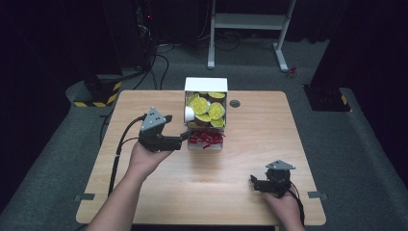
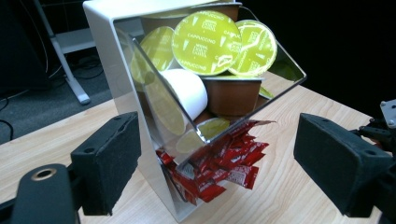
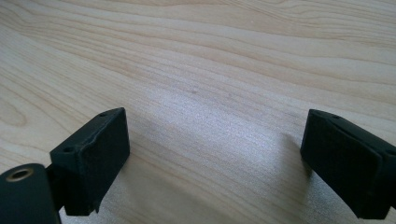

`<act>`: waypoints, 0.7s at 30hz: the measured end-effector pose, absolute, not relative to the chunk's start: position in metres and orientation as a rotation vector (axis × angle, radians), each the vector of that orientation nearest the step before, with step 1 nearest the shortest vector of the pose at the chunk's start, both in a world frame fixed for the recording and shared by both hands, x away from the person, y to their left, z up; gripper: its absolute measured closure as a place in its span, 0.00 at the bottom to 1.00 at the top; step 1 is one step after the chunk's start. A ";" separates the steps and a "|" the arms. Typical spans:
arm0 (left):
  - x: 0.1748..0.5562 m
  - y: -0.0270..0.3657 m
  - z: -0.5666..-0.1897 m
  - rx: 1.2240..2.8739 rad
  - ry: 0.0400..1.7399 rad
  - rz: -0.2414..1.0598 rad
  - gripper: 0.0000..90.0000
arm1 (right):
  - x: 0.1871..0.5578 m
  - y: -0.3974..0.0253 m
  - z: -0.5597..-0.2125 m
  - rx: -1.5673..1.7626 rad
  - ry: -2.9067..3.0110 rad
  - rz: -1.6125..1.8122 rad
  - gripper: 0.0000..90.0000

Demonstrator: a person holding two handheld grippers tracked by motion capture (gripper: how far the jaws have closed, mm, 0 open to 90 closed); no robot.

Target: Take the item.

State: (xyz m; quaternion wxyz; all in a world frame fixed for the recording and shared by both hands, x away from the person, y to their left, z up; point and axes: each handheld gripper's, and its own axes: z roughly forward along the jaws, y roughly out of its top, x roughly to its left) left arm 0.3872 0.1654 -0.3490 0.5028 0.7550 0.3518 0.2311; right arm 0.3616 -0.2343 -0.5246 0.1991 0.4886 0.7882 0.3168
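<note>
So here's where we're at: our left gripper (image 1: pixel 182 138) is up at the white dispenser box (image 1: pixel 206 84) that stands toward the far middle of the wooden table (image 1: pixel 159 187), and its tips are right at the box's near left corner, about level with the lower tray. From the left gripper view the jaws are spread wide with nothing between the pads, and the box sits framed in the gap, close ahead. We can't tell from any view if a pad is actually touching the box wall.

The box has two levels. The upper bin is piled with coffee capsules (image 2: pixel 205 42), yellow-green foil lids reading cappuccino, a couple of brown-bodied ones and a white one (image 2: pixel 187 93) lying on its side against the clear front panel. Below that, red sachets (image 2: pixel 219 170) spill out of the bottom slot toward the near side.

Our right gripper (image 1: pixel 255 182) is well apart from all that, down at the near right part of the table, held low over bare wood. In the right gripper view its jaws are wide open too, nothing in them, just wood grain (image 3: pixel 210 93) underneath.

There's also a small dark grommet (image 1: pixel 235 103) in the tabletop just right of the box.
</note>
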 end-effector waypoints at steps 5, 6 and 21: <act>0.396 0.159 -0.346 1.837 0.852 0.570 0.17 | 0.362 -0.234 -0.525 1.367 2.204 0.886 0.09; 0.397 0.158 -0.345 1.842 0.852 0.568 0.17 | 0.362 -0.234 -0.525 1.366 2.204 0.886 0.09; 0.420 0.143 -0.334 1.834 0.878 0.572 0.24 | 0.362 -0.234 -0.525 1.367 2.204 0.886 0.09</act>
